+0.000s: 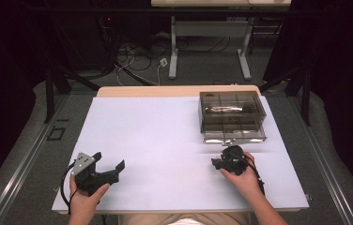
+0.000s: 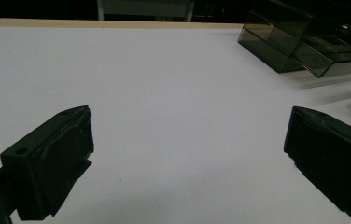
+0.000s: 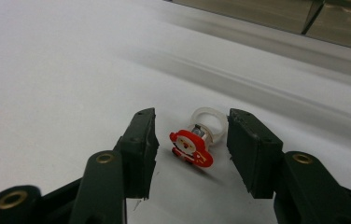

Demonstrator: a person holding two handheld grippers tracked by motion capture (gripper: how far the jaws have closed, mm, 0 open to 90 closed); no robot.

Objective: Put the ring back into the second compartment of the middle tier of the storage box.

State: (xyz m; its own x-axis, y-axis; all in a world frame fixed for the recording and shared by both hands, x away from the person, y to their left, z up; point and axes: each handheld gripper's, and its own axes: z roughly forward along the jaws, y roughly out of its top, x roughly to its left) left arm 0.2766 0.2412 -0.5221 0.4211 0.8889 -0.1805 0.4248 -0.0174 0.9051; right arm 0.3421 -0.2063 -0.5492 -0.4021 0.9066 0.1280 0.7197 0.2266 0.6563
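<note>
Between the spread right tongs (image 3: 192,140) lies a red Santa ring (image 3: 194,144) with a clear band.

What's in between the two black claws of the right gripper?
A little red Santa ring lies on the white table, between the right gripper's jaws, which do not touch it yet. The right gripper view shows this.

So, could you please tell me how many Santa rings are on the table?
1. The Santa ring lies on the white table between the open jaws of the right gripper, near the smoky compartment box. More may be hidden inside the box.
</note>
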